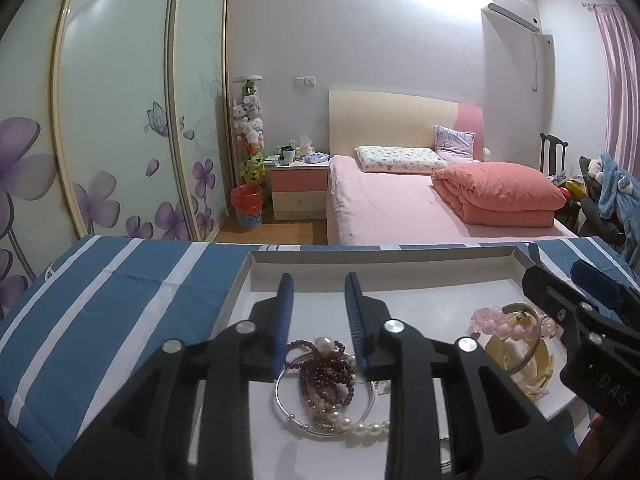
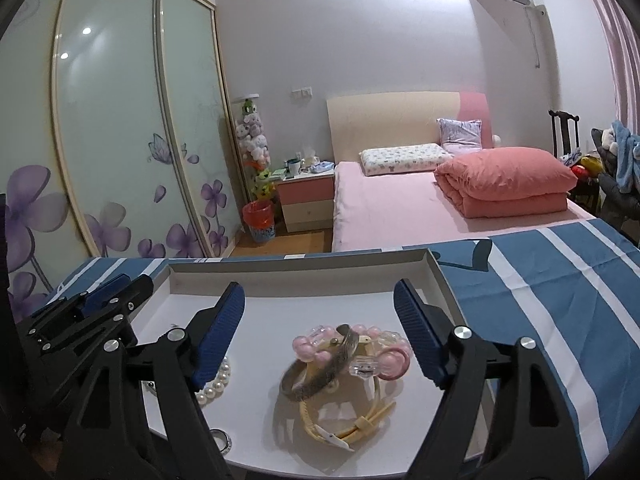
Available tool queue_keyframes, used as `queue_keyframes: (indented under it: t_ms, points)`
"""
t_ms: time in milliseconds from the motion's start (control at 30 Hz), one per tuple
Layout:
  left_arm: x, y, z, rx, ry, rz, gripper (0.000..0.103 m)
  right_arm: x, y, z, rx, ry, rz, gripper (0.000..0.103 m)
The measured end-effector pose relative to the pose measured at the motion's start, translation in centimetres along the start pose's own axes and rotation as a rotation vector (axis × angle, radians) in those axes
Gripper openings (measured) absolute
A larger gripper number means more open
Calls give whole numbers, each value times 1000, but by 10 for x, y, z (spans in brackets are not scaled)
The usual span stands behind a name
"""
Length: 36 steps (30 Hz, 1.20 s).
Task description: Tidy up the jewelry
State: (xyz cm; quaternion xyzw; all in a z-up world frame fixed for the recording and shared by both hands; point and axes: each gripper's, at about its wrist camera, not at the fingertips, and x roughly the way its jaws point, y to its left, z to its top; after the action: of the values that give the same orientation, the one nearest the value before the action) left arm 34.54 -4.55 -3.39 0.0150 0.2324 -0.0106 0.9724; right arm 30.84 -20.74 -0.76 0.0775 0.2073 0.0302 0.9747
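Observation:
A shallow white tray [image 1: 400, 264] lies on a blue-and-white striped cloth. My left gripper [image 1: 320, 288] is open, its blue pads either side of a dark red bead bracelet [image 1: 326, 376], a silver bangle [image 1: 288, 412] and a white pearl strand [image 1: 360, 428]. My right gripper [image 2: 320, 300] is open wide above a pink bead bracelet [image 2: 316, 350], a grey metal cuff [image 2: 324, 372] and a yellow watch strap [image 2: 360, 424]. The pearl strand [image 2: 216, 388] lies under its left finger. Neither gripper holds anything.
The striped cloth [image 1: 100, 312] covers the table around the tray. A small ring [image 2: 221, 439] lies at the tray's near edge. Beyond are a pink bed [image 1: 420, 208], a nightstand [image 1: 298, 192], a red bin [image 1: 246, 210] and sliding wardrobe doors [image 1: 120, 120].

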Motion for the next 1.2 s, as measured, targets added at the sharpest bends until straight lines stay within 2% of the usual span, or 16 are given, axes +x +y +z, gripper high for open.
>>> queue_keyframes:
  t_ms: [167, 367, 633, 700, 867, 967, 1033, 1200]
  points:
    - [-2, 0, 1, 6, -11, -2, 36, -1, -7, 3, 25, -22, -18, 77]
    - [-13, 3, 4, -16, -12, -38, 45, -11, -15, 9, 49, -52, -55, 77]
    - [-83, 48, 18, -89, -103, -47, 63, -62, -15, 15, 50, -84, -63, 83]
    - [-103, 58, 16, -100, -122, -36, 68, -78, -11, 12, 36, -84, -62, 89]
    - [-156, 67, -2, -59, -162, 28, 88, -110, 1, -1, -8, -84, -69, 96]
    - [-179, 67, -15, -40, -169, 48, 95, -124, 11, -10, -28, -73, -65, 100]
    - [-191, 69, -23, -26, -161, 60, 98, -132, 16, -15, -39, -68, -61, 101]
    - [-209, 68, -39, -29, -137, 77, 98, -146, 21, -24, -50, -59, -48, 101]
